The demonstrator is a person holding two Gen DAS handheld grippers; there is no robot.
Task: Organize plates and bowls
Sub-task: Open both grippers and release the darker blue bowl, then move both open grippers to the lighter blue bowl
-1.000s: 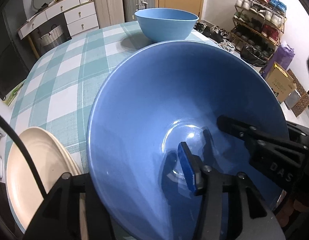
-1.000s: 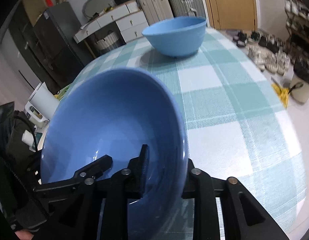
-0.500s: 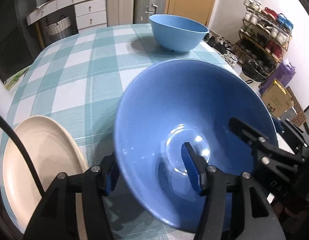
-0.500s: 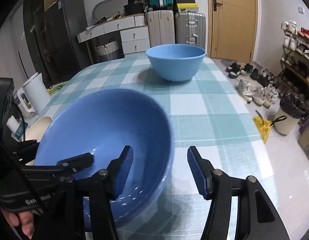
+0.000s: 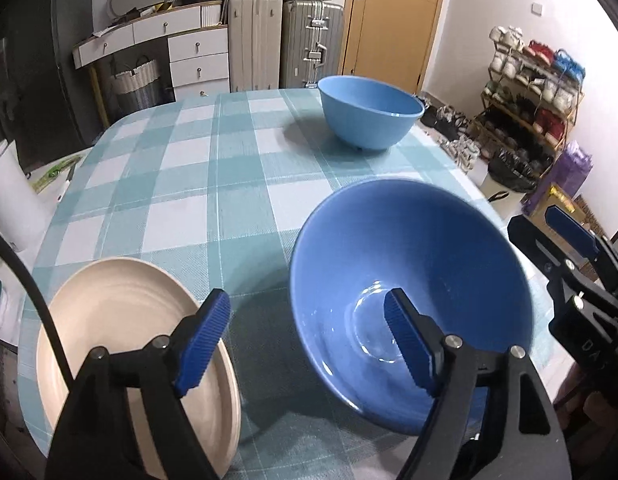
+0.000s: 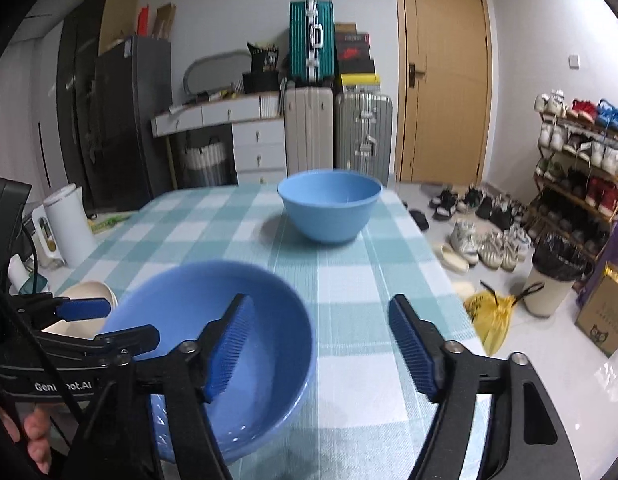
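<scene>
Left wrist view: both grippers' jaws have just been opening and now stand wide, holding nothing. The left gripper (image 5: 307, 340) and right gripper (image 6: 319, 346) have released the large glossy blue bowl (image 5: 409, 280), which now rests on the checked bench (image 5: 189, 184); placement judged complete.

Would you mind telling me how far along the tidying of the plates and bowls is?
Done: the near blue bowl sits on the checked table beside the cream plate. In hand: nothing; the left tongs and right tongs have just been opening and grip nothing. Left: the far blue bowl stands apart, unstacked.
</scene>
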